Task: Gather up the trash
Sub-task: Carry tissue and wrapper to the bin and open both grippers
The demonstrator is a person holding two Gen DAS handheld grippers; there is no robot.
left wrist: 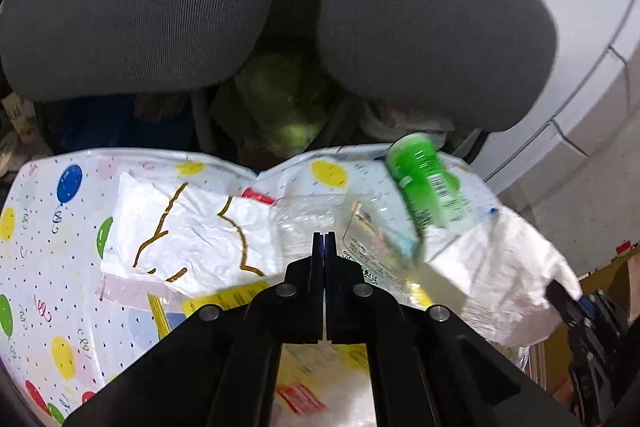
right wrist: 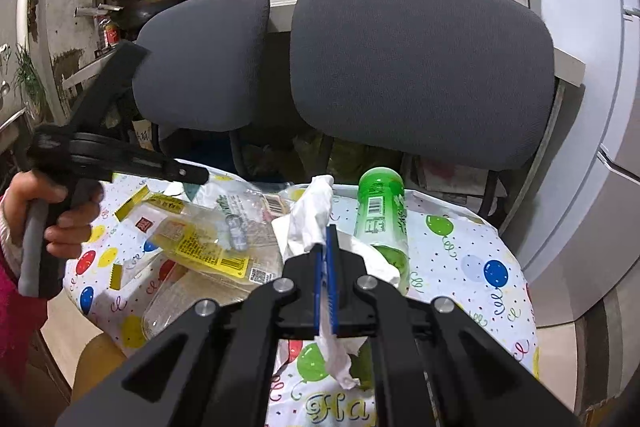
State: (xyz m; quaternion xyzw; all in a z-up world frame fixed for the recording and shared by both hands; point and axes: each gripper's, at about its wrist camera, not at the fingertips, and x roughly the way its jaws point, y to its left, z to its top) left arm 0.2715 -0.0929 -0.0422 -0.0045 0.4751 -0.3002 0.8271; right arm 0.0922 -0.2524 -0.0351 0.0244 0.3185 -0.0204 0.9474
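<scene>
Grey chair [right wrist: 420, 67], balloon tablecloth [right wrist: 472, 259]

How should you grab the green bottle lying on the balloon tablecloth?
Grab the green bottle around the middle of its body, where the label is, coming down from above with one finger on each long side. It lies flat on the tablecloth, so its round sides are free. The white tissue in the right gripper partly covers its near end, so that end looks harder to reach.

Bottle [right wrist: 382, 219] lies on the table [right wrist: 472, 267], right of the tissue [right wrist: 312, 223]; wrappers [right wrist: 208, 251] left of the tissue; chair [right wrist: 416, 67] behind it.
</scene>
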